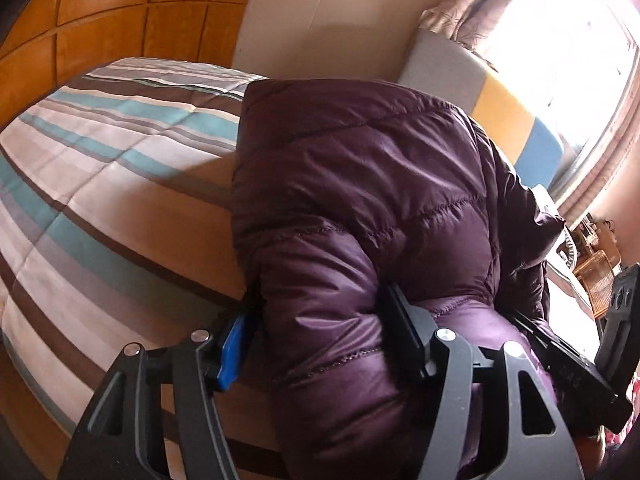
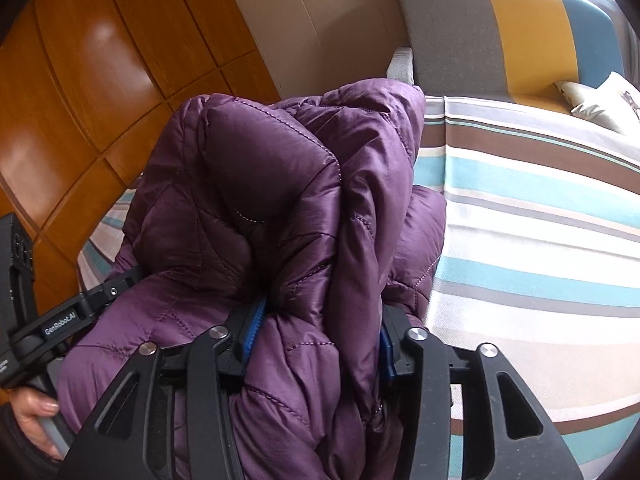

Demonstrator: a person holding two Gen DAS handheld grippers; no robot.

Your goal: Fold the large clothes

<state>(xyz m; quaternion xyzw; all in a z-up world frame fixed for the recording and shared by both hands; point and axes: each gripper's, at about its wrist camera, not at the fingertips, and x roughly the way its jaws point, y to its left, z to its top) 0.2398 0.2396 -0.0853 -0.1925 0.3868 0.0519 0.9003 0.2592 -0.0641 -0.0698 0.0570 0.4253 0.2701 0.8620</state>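
Note:
A purple quilted puffer jacket [image 1: 360, 200] is bunched up and held above a striped bed. My left gripper [image 1: 320, 344] is shut on a thick fold of it, blue pads pressing the padding from both sides. My right gripper [image 2: 320, 332] is shut on another bundle of the same jacket [image 2: 260, 200], which rises in front of the camera and hides the fingertips. The right gripper shows at the right edge of the left wrist view [image 1: 616, 320]. The left gripper shows at the left edge of the right wrist view [image 2: 60, 320].
The bed is covered by a quilt with brown, teal and white stripes [image 1: 100, 184] [image 2: 540, 240]. A grey, yellow and blue headboard [image 2: 500, 28] stands behind it, with a pillow [image 2: 600, 104]. Wooden wardrobe panels [image 2: 80, 80] and a bright curtained window [image 1: 560, 40] surround the bed.

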